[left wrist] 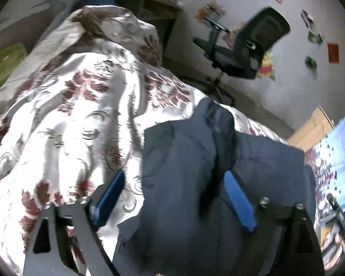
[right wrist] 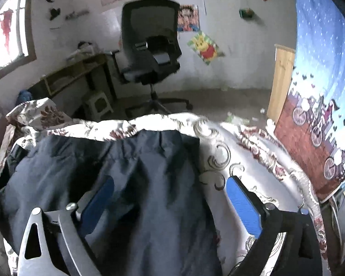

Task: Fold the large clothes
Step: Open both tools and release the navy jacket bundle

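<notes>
Your left gripper [left wrist: 174, 195] and right gripper [right wrist: 170, 203] both stand wide, pads clear of cloth, holding nothing. The dark blue garment [left wrist: 195, 161] lies rumpled beneath them on the floral bedspread [left wrist: 80, 105]. Close too deep and you may pinch the bedspread too, dragging it into the fold

A garment [right wrist: 126, 184] lies spread on a bedspread [right wrist: 241, 161] that covers the bed. In the right wrist view it sits left of the bare bedspread. Beyond the bed's far edge stands an office chair [right wrist: 149, 53], with a desk [right wrist: 76, 73] to its left and a stool [right wrist: 99, 105] before the desk. A curtain [right wrist: 322, 80] hangs at the right, beside a board [right wrist: 280, 80].
</notes>
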A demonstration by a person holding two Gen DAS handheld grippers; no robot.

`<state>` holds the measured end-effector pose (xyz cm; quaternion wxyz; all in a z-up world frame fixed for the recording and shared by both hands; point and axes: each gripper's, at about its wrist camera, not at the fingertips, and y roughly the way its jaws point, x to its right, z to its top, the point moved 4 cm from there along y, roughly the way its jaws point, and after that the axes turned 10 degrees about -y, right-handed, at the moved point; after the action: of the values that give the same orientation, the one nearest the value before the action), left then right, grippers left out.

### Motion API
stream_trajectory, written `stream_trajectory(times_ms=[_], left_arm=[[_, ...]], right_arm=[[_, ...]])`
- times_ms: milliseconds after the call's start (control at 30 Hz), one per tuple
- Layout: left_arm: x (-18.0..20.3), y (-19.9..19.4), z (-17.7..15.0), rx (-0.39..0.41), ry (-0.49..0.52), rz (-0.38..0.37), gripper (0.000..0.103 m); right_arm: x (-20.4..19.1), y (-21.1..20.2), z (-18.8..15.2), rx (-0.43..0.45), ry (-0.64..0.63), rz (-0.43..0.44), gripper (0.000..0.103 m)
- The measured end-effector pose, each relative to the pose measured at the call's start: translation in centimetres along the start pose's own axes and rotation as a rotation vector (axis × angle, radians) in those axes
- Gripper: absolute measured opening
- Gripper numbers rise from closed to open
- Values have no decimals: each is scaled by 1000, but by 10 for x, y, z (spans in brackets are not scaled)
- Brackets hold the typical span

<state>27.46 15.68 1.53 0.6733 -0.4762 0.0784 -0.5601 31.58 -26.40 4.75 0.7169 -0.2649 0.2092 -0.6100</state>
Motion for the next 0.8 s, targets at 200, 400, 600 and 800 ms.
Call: stream_trajectory(times_ms=[200, 400, 600, 800], left_arm=[[7, -24, 0, 73, 4, 5, 96], [36, -54, -13, 173, 95, -3, 101], [65, -89, -34, 290, 207, -26, 101], [83, -114, -61, 326, 290, -62, 101]], right_arm=[[-20, -28, 6, 96, -27, 4, 103], [-38, -62, 9, 189, -46, 28, 103], [-50, -90, 9, 244, -45, 45, 103], [-56, -119, 1, 284, -30, 54, 103]])
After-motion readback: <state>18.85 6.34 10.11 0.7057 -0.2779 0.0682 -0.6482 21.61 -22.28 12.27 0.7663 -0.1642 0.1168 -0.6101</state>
